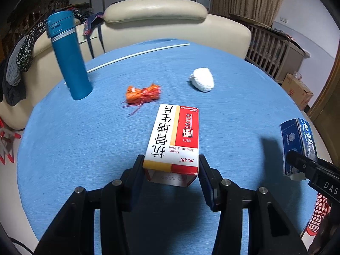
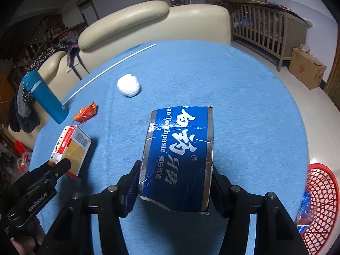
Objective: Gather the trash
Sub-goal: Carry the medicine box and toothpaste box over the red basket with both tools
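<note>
A red and white medicine box (image 1: 173, 137) is clamped between the fingers of the left gripper (image 1: 171, 165), held above the blue table (image 1: 85, 140). The right gripper (image 2: 174, 182) pinches a torn blue toothpaste box (image 2: 178, 157) the same way. From the medicine box, an orange wrapper (image 1: 142, 94) lies at eleven o'clock, a white paper ball (image 1: 202, 82) at one o'clock, a blue bottle (image 1: 67, 55) farther out at ten. A red basket (image 2: 320, 204) sits at four o'clock of the toothpaste box.

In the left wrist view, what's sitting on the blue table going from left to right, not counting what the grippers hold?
Blue bottle → orange wrapper → white crumpled tissue.
</note>
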Motion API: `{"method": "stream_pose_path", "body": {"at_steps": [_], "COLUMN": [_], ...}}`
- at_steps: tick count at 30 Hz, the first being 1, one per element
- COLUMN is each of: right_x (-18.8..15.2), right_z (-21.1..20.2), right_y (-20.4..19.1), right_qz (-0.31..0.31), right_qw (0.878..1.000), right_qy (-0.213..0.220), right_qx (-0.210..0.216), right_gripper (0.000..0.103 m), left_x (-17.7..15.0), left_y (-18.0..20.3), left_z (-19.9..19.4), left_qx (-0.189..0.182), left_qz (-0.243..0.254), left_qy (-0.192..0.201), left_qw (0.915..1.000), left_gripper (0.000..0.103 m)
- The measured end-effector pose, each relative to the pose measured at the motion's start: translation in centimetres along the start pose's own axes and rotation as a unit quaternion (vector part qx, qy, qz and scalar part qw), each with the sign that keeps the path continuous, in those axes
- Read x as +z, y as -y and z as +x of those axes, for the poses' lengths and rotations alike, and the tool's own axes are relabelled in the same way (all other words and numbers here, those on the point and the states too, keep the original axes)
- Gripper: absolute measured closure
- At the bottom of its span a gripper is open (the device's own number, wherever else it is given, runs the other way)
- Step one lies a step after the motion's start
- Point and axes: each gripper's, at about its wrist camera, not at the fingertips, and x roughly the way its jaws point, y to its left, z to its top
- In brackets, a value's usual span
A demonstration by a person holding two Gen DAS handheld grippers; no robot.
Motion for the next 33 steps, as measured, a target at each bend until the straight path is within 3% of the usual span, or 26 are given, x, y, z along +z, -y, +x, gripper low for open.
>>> {"method": "stream_pose_path", "body": {"at_steps": [33], "right_x": [-4.5], "right_z": [-6.9], "right_y": [14.1], "right_qz": [0.122], "right_qw": [0.988], "right_qy": [0.044], "right_qx": [-0.087], "right_gripper": [0.042], "left_x": [0.4], "left_y": [9.4], "left_z": [-1.1], "left_qx": [-0.058], "left_qz": [0.080], "left_qy": [0.007], "left_qw": [0.9951], "left_gripper": [0.053]}}
